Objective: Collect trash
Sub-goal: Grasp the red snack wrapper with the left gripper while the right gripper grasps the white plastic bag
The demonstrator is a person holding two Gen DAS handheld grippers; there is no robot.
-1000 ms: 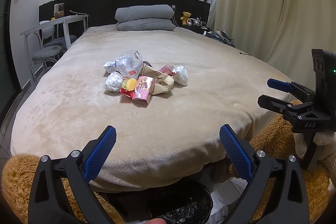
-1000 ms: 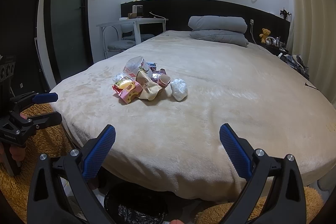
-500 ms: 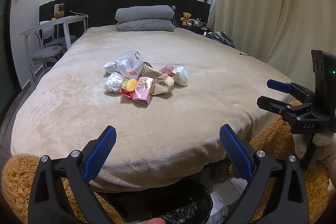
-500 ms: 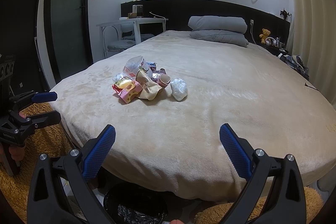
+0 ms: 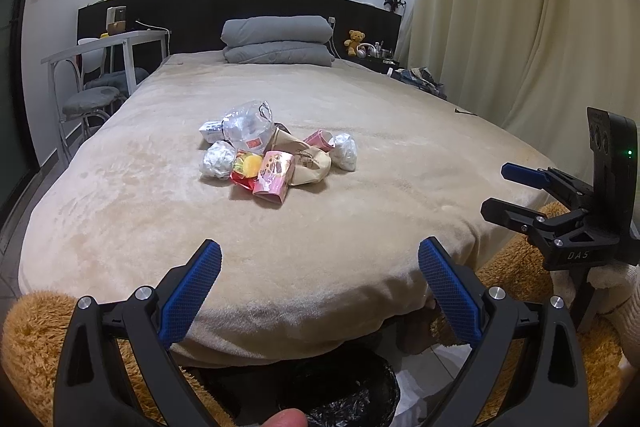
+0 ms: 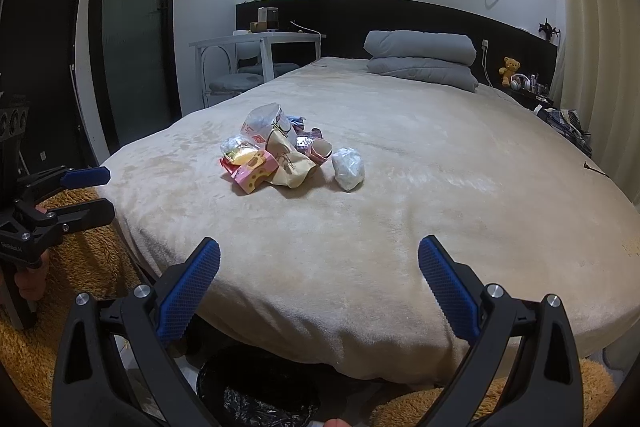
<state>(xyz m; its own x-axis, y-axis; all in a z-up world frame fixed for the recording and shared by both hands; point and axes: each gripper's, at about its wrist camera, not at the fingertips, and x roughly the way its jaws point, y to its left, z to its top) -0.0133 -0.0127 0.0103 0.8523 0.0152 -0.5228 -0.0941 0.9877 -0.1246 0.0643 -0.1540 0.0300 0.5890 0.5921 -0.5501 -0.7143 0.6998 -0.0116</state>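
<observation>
Nothing is shifting noticeably since the earlier frames: both claws are staying at the foot of the bed, and the trash pile is lying as before.

Left claw (image 5: 319, 281) is hovering just off the near edge of the bed (image 5: 160, 187), blue pads spread wide, gripping nothing. Right claw (image 6: 319, 279) is hovering likewise at the bed's foot, also spread wide and empty. Each claw is showing in the other's view: the right one at the right edge of the left view, the left one at the left edge of the right view, both with a gap between the pads.

Trash pile (image 5: 276, 155) is sitting on the beige bed cover, toward the middle, well apart from both claws. Items visible in it:
- clear plastic bag (image 5: 246, 127) at the back
- crumpled foil ball (image 5: 218, 165) on the left
- pink carton (image 5: 274, 177) at the front
- brown paper bag (image 5: 306, 161) touching the carton
- white crumpled wad (image 5: 345, 155) on the right, just beside the paper bag

Bin with a black liner (image 6: 256, 387) is standing on the floor under the foot of the bed, below and between the claws. Grey pillows (image 5: 278, 41) are stacked at the headboard. Fuzzy orange rug (image 5: 36, 339) is lying around the bed's foot.
</observation>
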